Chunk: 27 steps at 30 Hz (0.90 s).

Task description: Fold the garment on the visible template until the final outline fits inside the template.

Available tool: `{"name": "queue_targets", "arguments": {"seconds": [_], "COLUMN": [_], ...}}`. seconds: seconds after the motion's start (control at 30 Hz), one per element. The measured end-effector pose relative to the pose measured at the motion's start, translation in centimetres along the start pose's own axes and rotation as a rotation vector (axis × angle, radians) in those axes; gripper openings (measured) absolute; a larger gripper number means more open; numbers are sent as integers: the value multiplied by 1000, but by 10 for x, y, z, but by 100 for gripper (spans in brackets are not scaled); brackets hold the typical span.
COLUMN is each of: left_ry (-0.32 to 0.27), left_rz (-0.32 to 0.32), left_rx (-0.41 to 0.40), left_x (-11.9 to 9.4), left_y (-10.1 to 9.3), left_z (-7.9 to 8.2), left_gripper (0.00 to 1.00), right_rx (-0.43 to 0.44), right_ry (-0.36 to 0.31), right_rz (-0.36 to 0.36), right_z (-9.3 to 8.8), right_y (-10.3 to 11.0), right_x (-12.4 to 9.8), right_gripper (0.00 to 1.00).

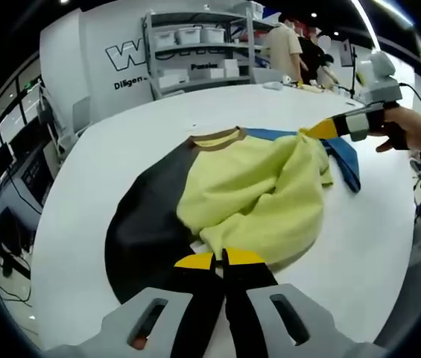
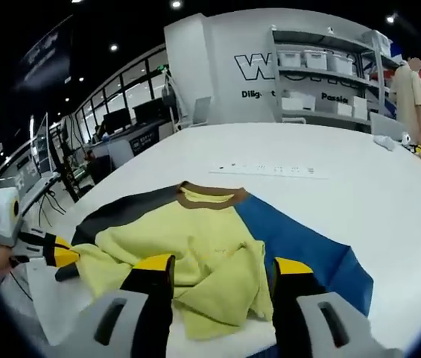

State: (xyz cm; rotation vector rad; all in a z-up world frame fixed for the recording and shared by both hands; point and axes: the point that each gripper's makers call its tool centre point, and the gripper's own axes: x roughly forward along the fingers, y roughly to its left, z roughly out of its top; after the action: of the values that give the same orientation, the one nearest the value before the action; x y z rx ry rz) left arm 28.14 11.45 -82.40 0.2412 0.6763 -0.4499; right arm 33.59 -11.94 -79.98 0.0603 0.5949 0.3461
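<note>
Sweatshirt half-bunched on the white table, both of your grippers at its edges.

In the left gripper view, your left gripper (image 1: 221,259) sits at the near edge of the colour-block sweatshirt (image 1: 258,190); its yellow-tipped jaws are pressed almost together, with the yellow fabric touching their tips, but you cannot tell whether cloth is pinched between them. The black panel lies flat to the left, the yellow body is crumpled in the middle, and the brown collar (image 1: 214,139) points away from you. At the far right, your right gripper (image 1: 323,130) meets the yellow-and-blue corner of the cloth. In the right gripper view, its jaws stand wide apart, straddling a loose yellow fold, with the blue panel right of them. All of it rests on the white table (image 1: 106,171).
</note>
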Motion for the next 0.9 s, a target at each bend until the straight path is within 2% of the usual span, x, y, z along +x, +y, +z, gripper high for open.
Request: {"name": "queue_targets", "arguments": {"seconds": [0.13, 0.37, 0.53, 0.7, 0.9], "left_ry": [1, 3, 1, -10, -12], "left_rz": [-4, 2, 1, 5, 6], "left_rx": [-16, -22, -26, -28, -23], "left_x": [-1, -2, -2, -3, -3], "left_y": [1, 4, 6, 9, 10], "left_z": [0, -1, -2, 0, 0], "left_gripper": [7, 7, 7, 7, 7], "right_rx": [25, 51, 61, 73, 91], "right_ry": [14, 32, 43, 89, 135], "right_rz": [12, 31, 15, 12, -4], "right_z": [-6, -14, -24, -46, -66], "right_y": [6, 12, 12, 17, 19], "right_x": [-6, -17, -24, -27, -24], "right_gripper": [66, 77, 77, 72, 58]}}
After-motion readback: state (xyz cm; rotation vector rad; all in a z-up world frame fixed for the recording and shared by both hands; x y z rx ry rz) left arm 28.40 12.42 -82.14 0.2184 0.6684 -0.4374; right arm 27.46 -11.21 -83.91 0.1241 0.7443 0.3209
